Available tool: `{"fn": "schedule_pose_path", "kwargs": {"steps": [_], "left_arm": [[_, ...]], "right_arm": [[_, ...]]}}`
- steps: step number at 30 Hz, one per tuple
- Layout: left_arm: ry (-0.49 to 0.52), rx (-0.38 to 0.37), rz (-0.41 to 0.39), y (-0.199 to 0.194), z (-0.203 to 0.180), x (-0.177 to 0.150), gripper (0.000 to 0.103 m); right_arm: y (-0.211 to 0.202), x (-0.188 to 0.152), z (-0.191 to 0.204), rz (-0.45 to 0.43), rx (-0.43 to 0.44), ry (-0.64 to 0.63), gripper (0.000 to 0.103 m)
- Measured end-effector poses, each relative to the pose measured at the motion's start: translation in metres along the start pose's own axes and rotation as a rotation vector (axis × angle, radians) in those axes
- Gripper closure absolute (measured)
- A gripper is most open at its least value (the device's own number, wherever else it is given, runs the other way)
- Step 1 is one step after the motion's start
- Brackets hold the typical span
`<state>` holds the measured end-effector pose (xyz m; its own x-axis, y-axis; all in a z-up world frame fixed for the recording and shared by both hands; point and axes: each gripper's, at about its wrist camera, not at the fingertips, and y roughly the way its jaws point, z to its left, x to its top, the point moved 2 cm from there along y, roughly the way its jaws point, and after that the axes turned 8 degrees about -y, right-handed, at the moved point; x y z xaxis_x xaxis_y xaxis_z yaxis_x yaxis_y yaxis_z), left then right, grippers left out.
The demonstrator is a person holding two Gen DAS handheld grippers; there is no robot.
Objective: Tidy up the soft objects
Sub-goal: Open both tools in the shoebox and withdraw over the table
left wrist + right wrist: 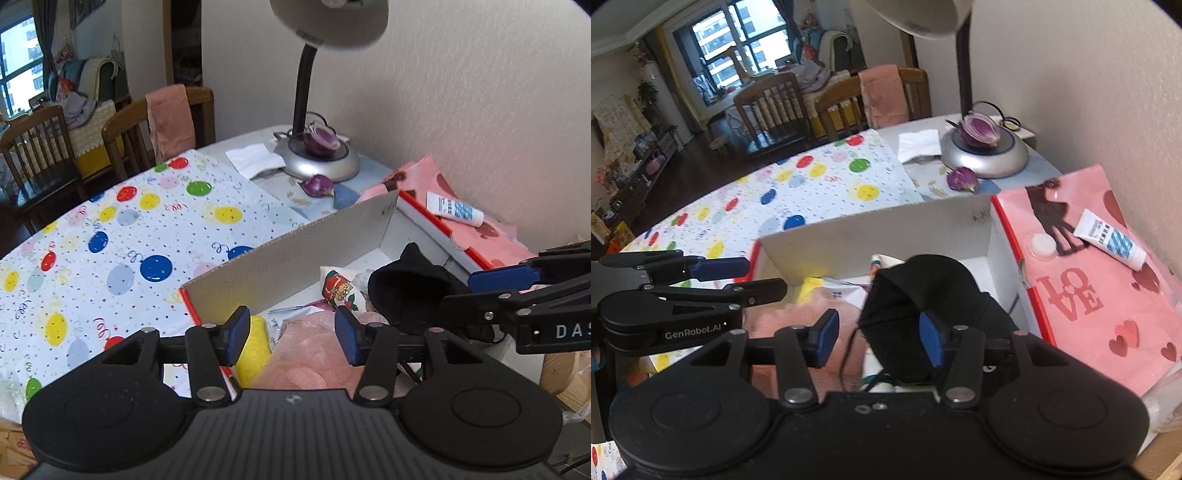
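An open cardboard box [295,254] with red edges stands on the table and holds soft things: a pink mesh cloth [310,354], a yellow item [255,343], a rolled Christmas-print cloth [340,290] and a black fabric piece [402,291]. My left gripper [293,338] is open and empty above the pink cloth. My right gripper [879,336] is open over the box [871,229]. The black fabric [923,295] lies between and against its right finger, not clamped. The pink cloth [783,321] lies under its left finger.
A desk lamp [317,155] with a halved purple onion [321,140] on its base stands at the back, another onion piece [317,184] beside it. A pink "LOVE" bag [1089,288] with a tube [1108,240] lies right of the box. A balloon-print cloth [122,236] covers the table's left.
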<state>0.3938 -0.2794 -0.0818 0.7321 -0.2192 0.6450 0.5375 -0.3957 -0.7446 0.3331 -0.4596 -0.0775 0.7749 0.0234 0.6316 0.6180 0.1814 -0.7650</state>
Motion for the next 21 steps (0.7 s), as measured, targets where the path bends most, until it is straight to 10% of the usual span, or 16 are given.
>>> {"fn": "schedule_pose_path", "kwargs": {"steps": [21], "left_arm": [[-0.029,0.000,-0.148,-0.122,0.046,-0.028,0.042]], "right_arm": [[-0.048,0.010,0.101,-0.129,0.084,-0.124,0.039]]}}
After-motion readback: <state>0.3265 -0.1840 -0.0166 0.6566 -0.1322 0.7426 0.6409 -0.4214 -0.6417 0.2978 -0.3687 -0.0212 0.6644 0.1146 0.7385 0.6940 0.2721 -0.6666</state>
